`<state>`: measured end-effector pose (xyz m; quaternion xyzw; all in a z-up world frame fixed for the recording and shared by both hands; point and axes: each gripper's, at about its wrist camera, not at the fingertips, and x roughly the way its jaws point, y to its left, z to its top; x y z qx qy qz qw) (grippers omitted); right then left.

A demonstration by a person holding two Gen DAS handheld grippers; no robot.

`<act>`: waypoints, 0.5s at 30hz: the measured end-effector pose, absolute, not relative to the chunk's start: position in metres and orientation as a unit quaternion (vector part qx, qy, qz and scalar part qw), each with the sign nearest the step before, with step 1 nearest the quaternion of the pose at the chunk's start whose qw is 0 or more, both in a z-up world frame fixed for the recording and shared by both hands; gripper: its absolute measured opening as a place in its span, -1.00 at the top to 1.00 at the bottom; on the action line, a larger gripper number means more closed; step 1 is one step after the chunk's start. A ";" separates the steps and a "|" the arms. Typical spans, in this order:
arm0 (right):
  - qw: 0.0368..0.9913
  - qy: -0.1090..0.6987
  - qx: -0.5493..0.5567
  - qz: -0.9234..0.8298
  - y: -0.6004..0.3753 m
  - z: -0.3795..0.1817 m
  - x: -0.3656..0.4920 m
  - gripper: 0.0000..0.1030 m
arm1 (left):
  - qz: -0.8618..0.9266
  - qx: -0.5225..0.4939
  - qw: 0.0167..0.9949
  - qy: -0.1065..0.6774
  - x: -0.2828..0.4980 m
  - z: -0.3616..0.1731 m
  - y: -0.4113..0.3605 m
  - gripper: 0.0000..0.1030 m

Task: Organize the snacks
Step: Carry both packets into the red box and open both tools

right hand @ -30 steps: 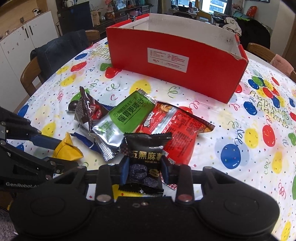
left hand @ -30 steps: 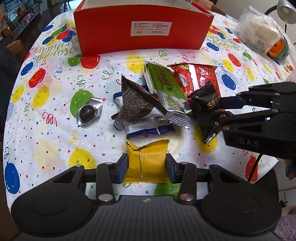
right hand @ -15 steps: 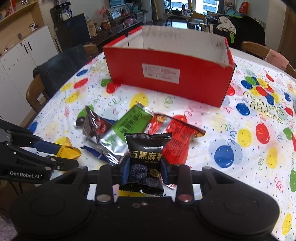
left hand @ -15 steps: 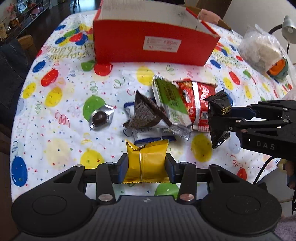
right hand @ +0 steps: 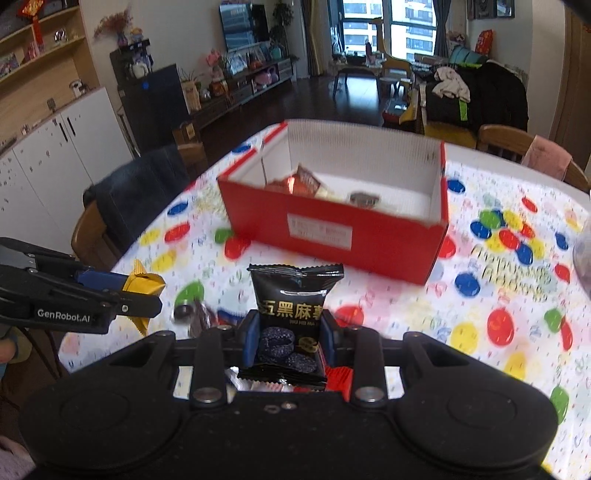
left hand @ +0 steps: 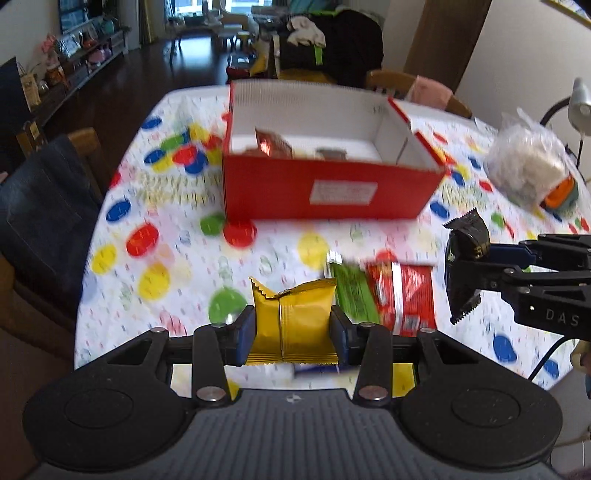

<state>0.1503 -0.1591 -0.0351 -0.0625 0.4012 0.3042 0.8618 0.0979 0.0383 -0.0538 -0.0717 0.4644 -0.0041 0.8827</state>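
balloon-print table [left hand: 155, 229], red box [left hand: 325, 192], snack packets [left hand: 402, 291]

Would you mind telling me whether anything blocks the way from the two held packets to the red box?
Nothing visible does. The yellow packet in the left gripper and the black packet in the right gripper face the red box over bare tablecloth; its top is open.

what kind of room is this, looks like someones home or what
Most likely a home, an open dining and living room. The dining table wears a balloon-print party cloth, wooden chairs stand around it, and behind are a wall TV, shelves of ornaments and white cabinets.
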 end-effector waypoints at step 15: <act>0.881 0.363 -0.049 0.300 -0.157 0.007 0.226 0.38 | -0.002 -0.050 0.904 0.424 0.171 -0.008 0.041 0.19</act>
